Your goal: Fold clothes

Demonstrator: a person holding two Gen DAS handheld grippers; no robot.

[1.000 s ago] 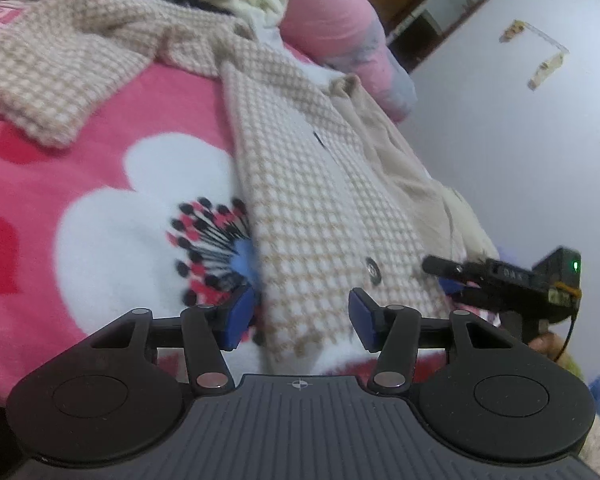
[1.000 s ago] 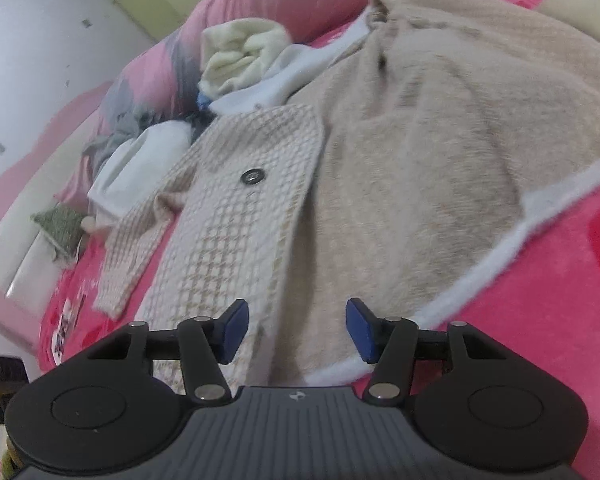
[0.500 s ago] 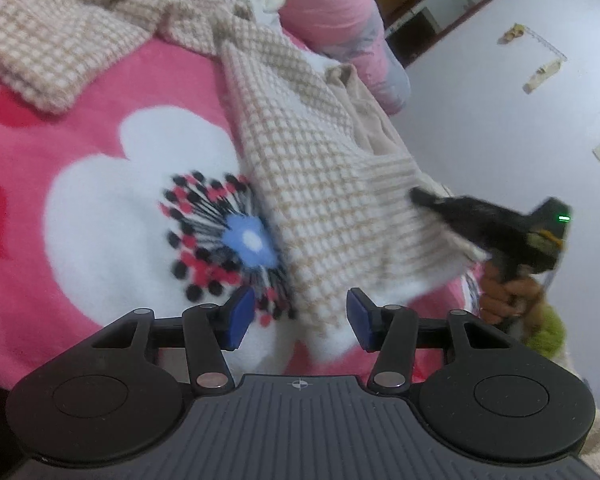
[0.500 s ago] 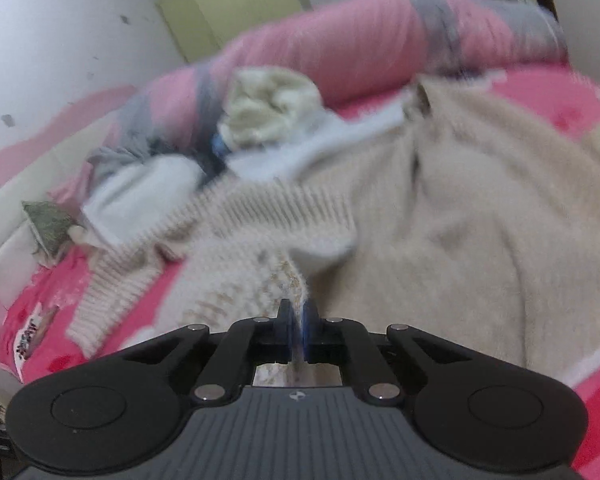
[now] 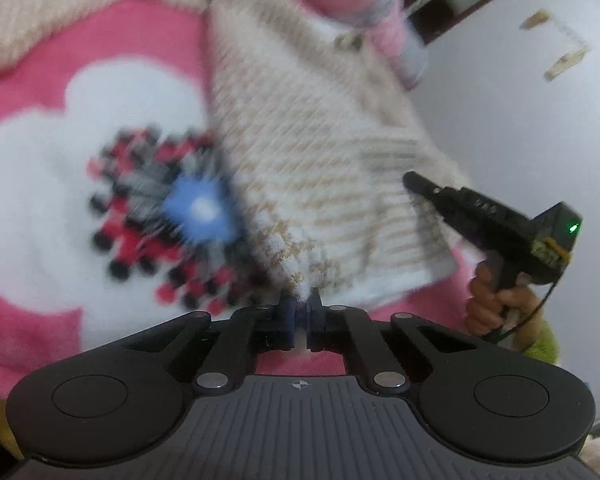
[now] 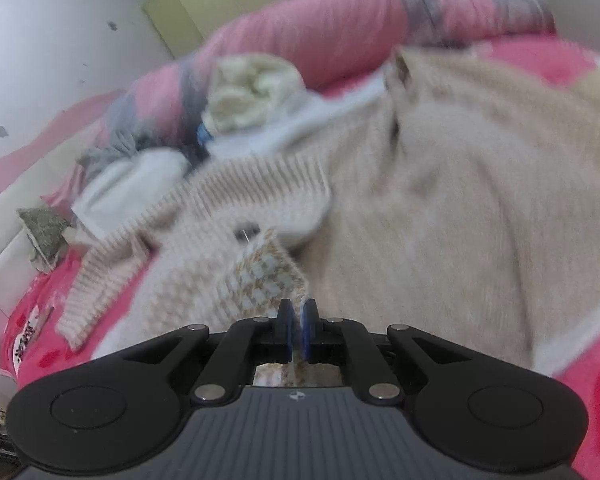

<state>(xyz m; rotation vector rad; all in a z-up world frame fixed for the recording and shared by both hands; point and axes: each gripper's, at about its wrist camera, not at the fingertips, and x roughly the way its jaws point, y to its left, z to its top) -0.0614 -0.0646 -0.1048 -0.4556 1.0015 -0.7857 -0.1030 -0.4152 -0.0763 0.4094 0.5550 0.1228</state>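
Houndstooth cardigan [image 5: 320, 152], cream and tan, lies spread across a bed with a pink blanket [image 5: 80, 40] printed with a large white flower [image 5: 60, 200]. Its lower hem is pinched at two places. The left claw [image 5: 301, 312] has its blue pads closed almost together on a corner of the hem, a thin fold of knit showing between them. The right claw [image 6: 296, 326] is likewise clamped narrow on another part of the hem, with checked fabric bunched up just ahead of its pads. In the left wrist view, that right claw [image 5: 412, 180] reaches in from the side, touching the garment's edge, with a hand [image 5: 496, 304] gripping its handle. A beige fleece garment [image 6: 460, 200] lies beside and partly under the cardigan. A long pink pillow [image 6: 320, 44] sits behind, with a rolled cream cloth [image 6: 252, 88] near it. Both views are motion-blurred.
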